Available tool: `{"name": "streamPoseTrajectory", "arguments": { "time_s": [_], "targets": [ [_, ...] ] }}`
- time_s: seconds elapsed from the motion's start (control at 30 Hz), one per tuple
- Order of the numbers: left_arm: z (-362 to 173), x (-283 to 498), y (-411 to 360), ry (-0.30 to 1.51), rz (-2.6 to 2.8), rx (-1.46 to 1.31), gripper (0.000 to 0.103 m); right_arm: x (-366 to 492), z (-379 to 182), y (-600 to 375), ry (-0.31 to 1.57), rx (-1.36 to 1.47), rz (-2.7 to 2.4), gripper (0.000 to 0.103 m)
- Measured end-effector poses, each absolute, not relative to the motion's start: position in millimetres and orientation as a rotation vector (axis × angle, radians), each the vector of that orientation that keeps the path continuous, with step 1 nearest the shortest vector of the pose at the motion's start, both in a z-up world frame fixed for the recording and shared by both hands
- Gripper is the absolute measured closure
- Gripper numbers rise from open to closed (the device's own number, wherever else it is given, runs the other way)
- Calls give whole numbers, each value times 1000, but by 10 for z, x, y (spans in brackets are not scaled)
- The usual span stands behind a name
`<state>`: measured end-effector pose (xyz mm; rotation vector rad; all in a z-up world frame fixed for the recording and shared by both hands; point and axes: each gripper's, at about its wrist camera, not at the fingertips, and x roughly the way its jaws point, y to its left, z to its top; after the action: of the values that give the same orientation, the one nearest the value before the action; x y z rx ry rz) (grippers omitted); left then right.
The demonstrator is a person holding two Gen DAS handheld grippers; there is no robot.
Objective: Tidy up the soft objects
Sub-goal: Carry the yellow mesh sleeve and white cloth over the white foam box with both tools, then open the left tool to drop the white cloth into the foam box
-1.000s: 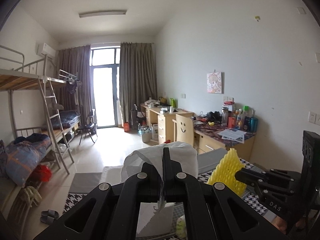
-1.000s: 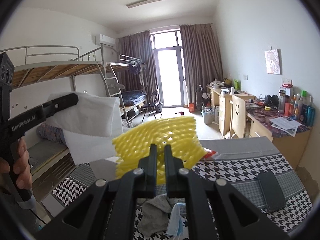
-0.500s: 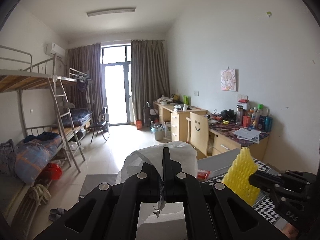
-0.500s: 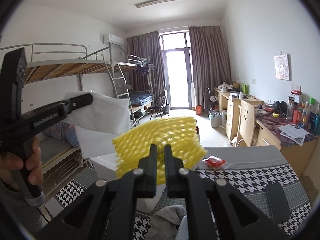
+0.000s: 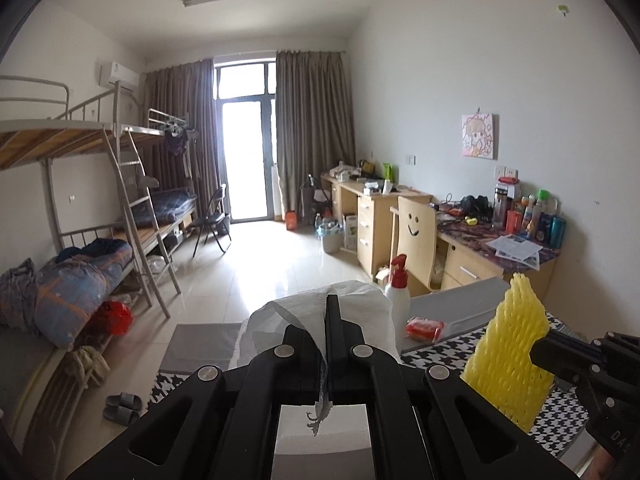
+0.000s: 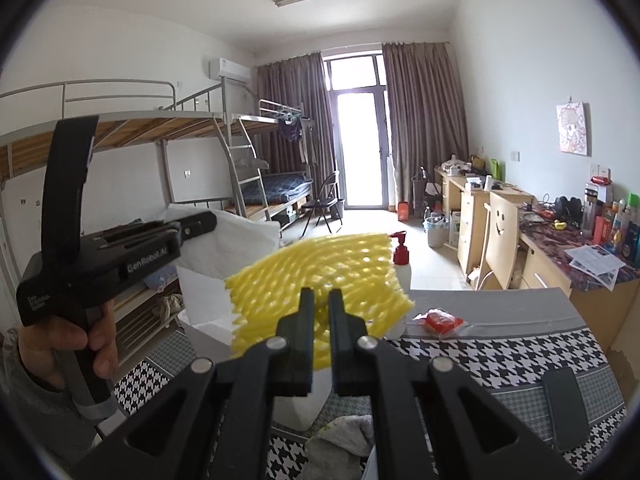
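Two grippers are held up above a table (image 6: 500,354) covered by a houndstooth cloth with a grey border. Beyond it, the room is filled by bunk beds (image 5: 72,200) along the left wall and desks (image 5: 472,240) along the right, with a smiley-backed chair (image 5: 416,236) between the table and the desks. A white box (image 6: 208,322) is seen under the raised items, at the table's left end. The left gripper (image 5: 327,316) is clamped on a white bag (image 5: 360,312), which is draped over its closed jaws and blocks part of the floor view. The right gripper (image 6: 320,308) is closed on a yellow foam net (image 6: 320,276), spread wide in front of its jaws and hiding much of the box. The net is held just beside the bag, apart from it. A spray bottle (image 6: 400,264) with a red top is partly hidden behind the net. A dark phone (image 6: 566,408) lies at the right of the cloth, a red packet (image 6: 440,322) on the grey border, and a grey rag (image 6: 344,436) near the front edge.
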<state>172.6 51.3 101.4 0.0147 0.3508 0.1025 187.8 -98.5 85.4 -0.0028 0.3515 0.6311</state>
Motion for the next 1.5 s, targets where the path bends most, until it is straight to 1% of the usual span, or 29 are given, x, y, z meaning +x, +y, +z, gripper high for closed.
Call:
{"name": "streamPoseTrajectory", "arguments": {
  "time_s": [0.67,0.77,0.83,0.87,0.9,0.93,0.97,1.0,1.03,1.1,1.2,1.23,1.37,1.5],
  "targets": [
    [685,2098,632,498,129,9,102,2036,838,-836,387,-19,630,94],
    [639,2138,649,522,140,16,100,2040,840,-810,392,-23,632,94],
    [598,2168,662,548,140,20,94,2047,832,-797,395,-25,634,94],
    [581,2183,674,559,141,22,82,2051,831,-790,396,-27,634,94],
    [566,2189,683,571,144,20,66,2057,829,-782,397,-29,635,94],
    [558,2181,695,575,150,15,59,2066,826,-777,399,-29,635,94],
    [554,2173,704,572,151,15,48,2075,822,-774,401,-30,633,94],
    [556,2158,697,566,153,18,39,2084,816,-774,402,-30,631,94],
    [564,2134,699,562,155,21,35,2096,814,-779,404,-28,629,94],
    [559,2116,690,561,153,26,23,2113,808,-782,407,-26,626,94],
    [561,2083,692,552,154,29,13,2131,806,-756,410,-29,625,94],
    [565,2073,694,551,156,30,11,2134,806,-745,410,-30,625,94],
    [576,2025,704,539,155,30,6,2139,807,-712,411,-34,627,94],
    [593,1978,743,527,156,22,6,2139,821,-671,410,-38,633,94]
  ]
}}
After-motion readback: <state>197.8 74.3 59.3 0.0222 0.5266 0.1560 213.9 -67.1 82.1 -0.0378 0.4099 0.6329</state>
